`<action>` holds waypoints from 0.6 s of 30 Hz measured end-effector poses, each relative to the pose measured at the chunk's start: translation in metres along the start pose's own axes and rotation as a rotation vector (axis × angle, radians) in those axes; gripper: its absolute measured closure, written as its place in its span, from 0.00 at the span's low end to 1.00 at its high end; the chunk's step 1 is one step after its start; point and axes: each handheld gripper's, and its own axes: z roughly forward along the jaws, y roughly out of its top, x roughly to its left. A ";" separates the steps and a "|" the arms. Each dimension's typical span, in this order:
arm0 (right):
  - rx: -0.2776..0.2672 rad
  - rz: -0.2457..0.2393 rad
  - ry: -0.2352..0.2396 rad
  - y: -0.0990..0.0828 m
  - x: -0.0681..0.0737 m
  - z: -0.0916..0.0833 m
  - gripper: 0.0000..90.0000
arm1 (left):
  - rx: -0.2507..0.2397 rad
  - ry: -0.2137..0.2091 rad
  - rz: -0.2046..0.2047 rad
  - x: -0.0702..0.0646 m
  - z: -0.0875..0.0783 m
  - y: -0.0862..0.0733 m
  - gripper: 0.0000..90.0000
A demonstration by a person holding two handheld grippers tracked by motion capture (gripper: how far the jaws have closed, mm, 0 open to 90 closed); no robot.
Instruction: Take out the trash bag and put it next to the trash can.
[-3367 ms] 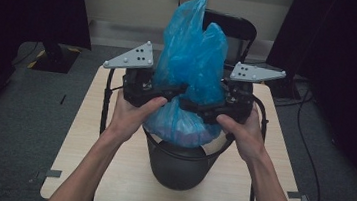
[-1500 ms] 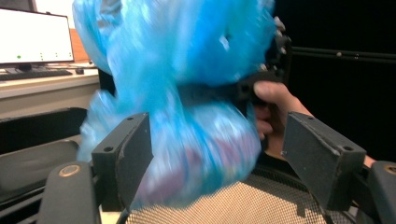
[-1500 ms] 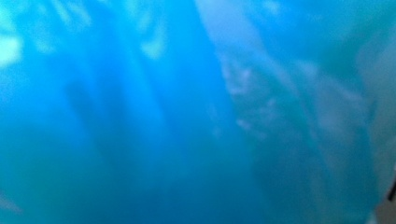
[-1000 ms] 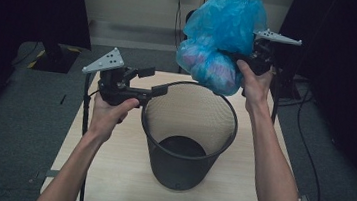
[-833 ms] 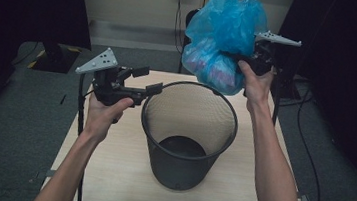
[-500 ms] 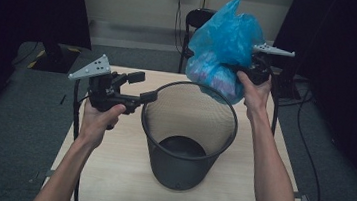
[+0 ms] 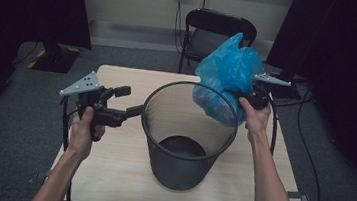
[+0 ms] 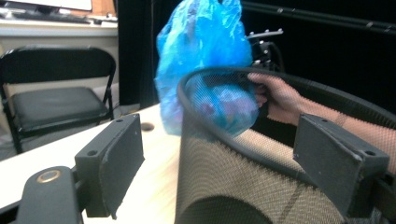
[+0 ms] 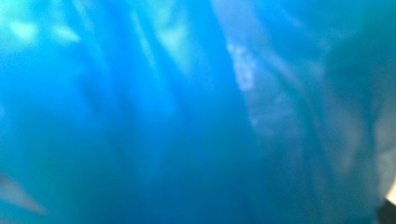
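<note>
Wooden table (image 7: 108, 173): round black mesh bin (image 7: 183, 151), crinkled blue plastic bag (image 7: 226, 80).

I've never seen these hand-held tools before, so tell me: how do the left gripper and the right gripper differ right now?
The left gripper stands open with nothing gripped, its jaws either side of the black mesh wastebasket's rim; the right gripper is shut on the crinkled blue plastic bag. The left is beside the basket, the right at its far rim. Both carry grey three-cornered plates.
</note>
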 end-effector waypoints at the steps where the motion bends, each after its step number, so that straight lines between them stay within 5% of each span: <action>1: 0.008 0.000 -0.009 -0.004 -0.002 0.000 0.92 | 0.003 0.007 -0.005 0.002 -0.002 -0.005 0.17; 8: 0.061 0.016 -0.033 -0.037 -0.012 0.004 0.92 | 0.146 0.117 -0.019 0.011 0.003 -0.055 0.18; 14: 0.090 0.023 -0.059 -0.059 -0.018 0.011 0.91 | 0.314 0.132 -0.054 0.016 0.012 -0.119 0.18; 18: 0.092 0.031 -0.064 -0.068 -0.019 0.016 0.89 | 0.368 0.177 -0.067 0.017 0.009 -0.144 0.18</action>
